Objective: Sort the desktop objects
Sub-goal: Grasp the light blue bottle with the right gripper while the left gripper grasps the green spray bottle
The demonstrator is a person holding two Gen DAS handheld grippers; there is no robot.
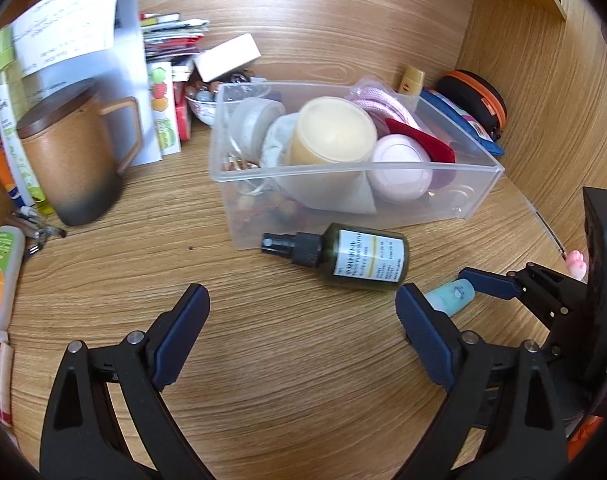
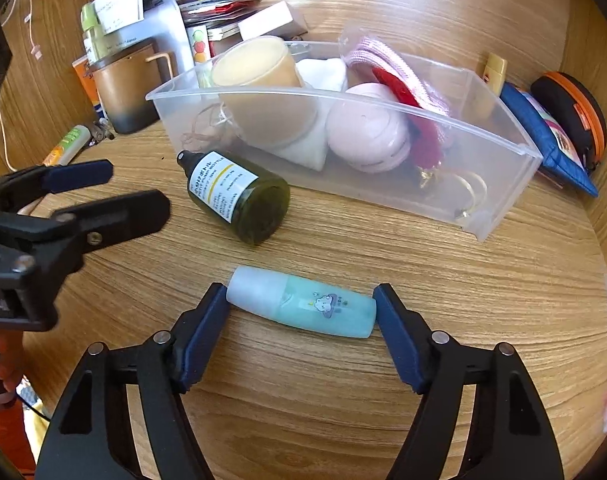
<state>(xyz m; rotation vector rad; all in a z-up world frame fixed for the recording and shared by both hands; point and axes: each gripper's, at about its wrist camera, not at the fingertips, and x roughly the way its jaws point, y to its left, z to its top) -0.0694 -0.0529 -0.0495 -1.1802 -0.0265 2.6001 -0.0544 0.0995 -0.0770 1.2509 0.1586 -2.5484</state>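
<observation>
A small teal bottle with a white cap lies on its side on the wooden desk, between the fingers of my right gripper; both pads touch its ends. It also shows in the left wrist view. A dark green spray bottle lies on its side in front of a clear plastic bin, also in the right wrist view. The bin holds a yellow jar, a pink round case and other items. My left gripper is open and empty, just short of the green bottle.
A brown lidded mug stands at the left with papers and booklets behind it. An orange-labelled tube lies at the far left. A blue pouch and a black-orange case sit right of the bin. Wooden walls enclose the desk.
</observation>
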